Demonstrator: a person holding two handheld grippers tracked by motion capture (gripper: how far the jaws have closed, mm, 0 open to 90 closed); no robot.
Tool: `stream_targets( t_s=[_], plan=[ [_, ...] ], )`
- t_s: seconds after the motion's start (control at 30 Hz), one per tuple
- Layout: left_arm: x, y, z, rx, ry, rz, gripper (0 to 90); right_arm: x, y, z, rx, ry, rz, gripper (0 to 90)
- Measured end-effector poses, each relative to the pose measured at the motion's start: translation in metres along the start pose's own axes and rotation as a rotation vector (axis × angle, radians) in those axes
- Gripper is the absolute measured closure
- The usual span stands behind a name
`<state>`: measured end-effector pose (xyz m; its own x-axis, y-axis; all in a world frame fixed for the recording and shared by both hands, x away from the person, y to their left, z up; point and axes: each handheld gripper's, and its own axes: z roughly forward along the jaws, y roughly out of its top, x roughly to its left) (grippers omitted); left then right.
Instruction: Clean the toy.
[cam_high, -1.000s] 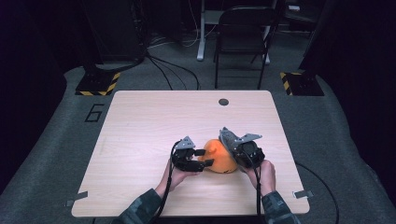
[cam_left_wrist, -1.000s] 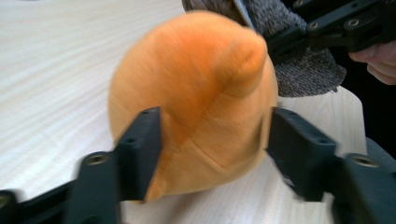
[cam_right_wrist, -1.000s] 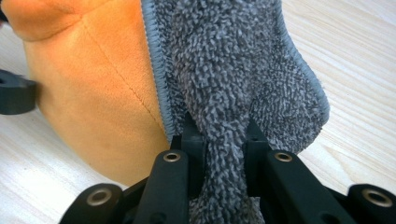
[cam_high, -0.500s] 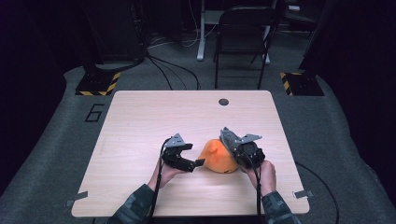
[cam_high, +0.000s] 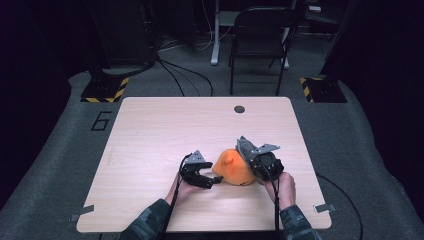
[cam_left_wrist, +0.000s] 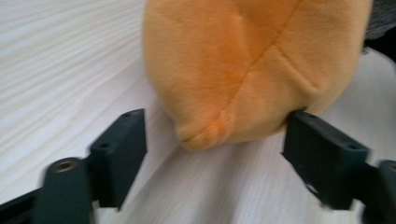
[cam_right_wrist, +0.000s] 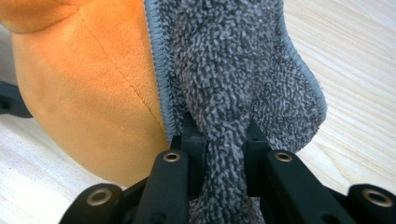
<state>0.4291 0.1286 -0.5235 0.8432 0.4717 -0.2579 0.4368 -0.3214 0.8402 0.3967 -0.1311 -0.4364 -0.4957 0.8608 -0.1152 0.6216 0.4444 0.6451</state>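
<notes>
High view: my right gripper (cam_high: 248, 159) is against the far-right side of the orange plush toy (cam_high: 232, 168) near the front of the wooden table (cam_high: 165, 130); my left gripper (cam_high: 209, 181) sits at the plush's near-left edge, jaws apart. Left gripper view: plush (cam_left_wrist: 247, 65) hangs just ahead of the jaws, its seamed tip in the gap but off-centre; the right-hand jaw touches the plush's lower edge, the left-hand jaw is clear with bare table between. These jaws have just been closing from a wider spread, with the plush tip between them but not yet pinched. Right gripper view: jaws clamped tight on a fold of grey microfibre cloth (cam_right_wrist: 233, 88), which rises straight out of the gap; the orange plush (cam_right_wrist: 88, 88) lies just left of the jaws, against the cloth's stitched edge. My read: the right anchors the cloth while the left goes for a grip on the plush. To do it well I'd shift the left so the tip is centred, push in deeper past the seam before closing, and keep the right steady so nothing slides.
</notes>
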Motion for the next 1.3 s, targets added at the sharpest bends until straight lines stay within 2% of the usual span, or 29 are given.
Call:
stream_targets(
  t_s=[0.07, 0.1, 0.13, 0.23, 0.27, 0.43, 0.5, 0.57, 0.63, 0.73, 0.83, 0.87, 0.97, 1.03, 1.07, 1.1, 1.17, 1.2, 1.23, 1.27, 1.3],
  plan=[
    [-0.001, -0.001, 0.002, -0.022, -0.005, 0.010, 29.1, -0.001, 0.000, 0.000, 0.007, -0.004, -0.011, 77.3],
    [-0.002, -0.001, 0.002, -0.034, -0.011, 0.011, 35.2, -0.001, 0.000, 0.001, -0.004, -0.003, -0.013, 77.3],
    [-0.003, 0.000, 0.003, -0.046, 0.004, 0.019, 37.6, -0.001, 0.000, 0.000, 0.007, -0.001, -0.013, 77.2],
    [-0.005, 0.000, 0.004, -0.067, 0.022, 0.036, 53.5, -0.002, 0.000, 0.000, 0.009, -0.015, -0.004, 77.2],
    [-0.005, 0.000, 0.004, -0.072, 0.016, 0.033, 58.4, -0.002, -0.001, 0.000, 0.008, -0.011, 0.000, 77.2],
    [-0.006, 0.001, 0.005, -0.082, 0.022, 0.049, 71.5, -0.005, -0.001, -0.001, 0.000, -0.014, -0.004, 77.2],
    [-0.007, 0.001, 0.005, -0.085, 0.018, 0.058, 73.0, -0.010, 0.000, -0.005, -0.009, -0.022, 0.007, 77.2],
    [-0.007, 0.001, 0.005, -0.084, 0.018, 0.060, 73.4, -0.022, 0.000, -0.012, -0.014, -0.034, 0.041, 77.1],
    [-0.007, 0.001, 0.005, -0.086, 0.017, 0.052, 73.4, -0.041, -0.006, -0.017, -0.014, -0.065, 0.091, 77.1],
    [-0.006, 0.001, 0.005, -0.088, 0.013, 0.070, 73.6, -0.072, -0.022, -0.017, -0.001, -0.122, 0.168, 77.1],
    [-0.007, 0.000, 0.005, -0.093, 0.006, 0.077, 74.1, -0.096, -0.037, -0.011, 0.031, -0.132, 0.247, 77.0],
    [-0.007, 0.000, 0.005, -0.097, 0.004, 0.085, 74.3, -0.101, -0.041, -0.008, 0.043, -0.135, 0.255, 77.0],
    [-0.009, 0.000, 0.005, -0.121, 0.000, 0.109, 75.5, -0.109, -0.049, 0.001, 0.076, -0.133, 0.287, 76.9],
    [-0.010, 0.000, 0.004, -0.130, -0.006, 0.120, 76.4, -0.112, -0.052, 0.003, 0.080, -0.134, 0.297, 76.8],
    [-0.013, 0.001, 0.003, -0.165, -0.011, 0.132, 76.8, -0.112, -0.052, 0.003, 0.089, -0.138, 0.313, 76.9],
    [-0.015, 0.003, 0.002, -0.182, -0.014, 0.144, 77.2, -0.114, -0.053, 0.003, 0.083, -0.138, 0.304, 76.8],
    [-0.022, 0.013, -0.003, -0.201, -0.018, 0.182, 77.8, -0.117, -0.054, 0.002, 0.082, -0.142, 0.306, 76.9],
    [-0.022, 0.013, -0.003, -0.201, -0.018, 0.182, 78.1, -0.117, -0.053, 0.001, 0.082, -0.144, 0.322, 76.9],
    [-0.030, 0.026, -0.010, -0.221, -0.019, 0.218, 78.2, -0.118, -0.054, 0.000, 0.080, -0.148, 0.329, 76.8],
    [-0.033, 0.032, -0.014, -0.235, -0.016, 0.235, 78.2, -0.121, -0.054, 0.000, 0.072, -0.146, 0.318, 76.9],
    [-0.037, 0.038, -0.019, -0.248, -0.021, 0.239, 78.2, -0.120, -0.055, -0.001, 0.076, -0.149, 0.340, 76.9]
  ],
)
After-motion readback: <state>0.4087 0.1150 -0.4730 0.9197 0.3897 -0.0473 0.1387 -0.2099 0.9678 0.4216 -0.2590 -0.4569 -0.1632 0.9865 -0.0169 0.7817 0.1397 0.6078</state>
